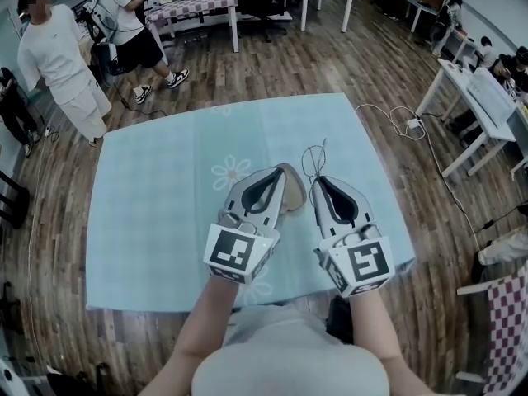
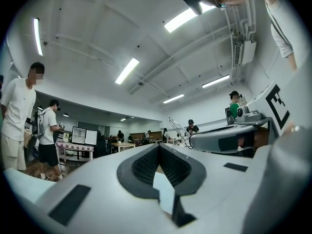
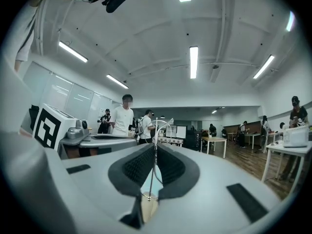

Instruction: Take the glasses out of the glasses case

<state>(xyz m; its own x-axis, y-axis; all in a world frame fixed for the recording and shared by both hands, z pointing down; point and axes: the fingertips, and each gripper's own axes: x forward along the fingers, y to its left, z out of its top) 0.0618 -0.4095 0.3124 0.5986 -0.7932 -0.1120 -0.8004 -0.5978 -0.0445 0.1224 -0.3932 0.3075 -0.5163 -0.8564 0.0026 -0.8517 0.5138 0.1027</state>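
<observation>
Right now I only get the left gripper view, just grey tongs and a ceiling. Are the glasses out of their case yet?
Observer: It looks so. In the right gripper view, a thin wire glasses frame stands pinched between the right tongs.
Operator: And where did the case go?
Observer: The head view shows the tan glasses case at the tip of the closed left tongs, which seem to hold it. The frame is beside the case, not inside it.
Operator: What is under all that?
Observer: A light blue cloth with a flower print, spread flat below both tongs.
</observation>
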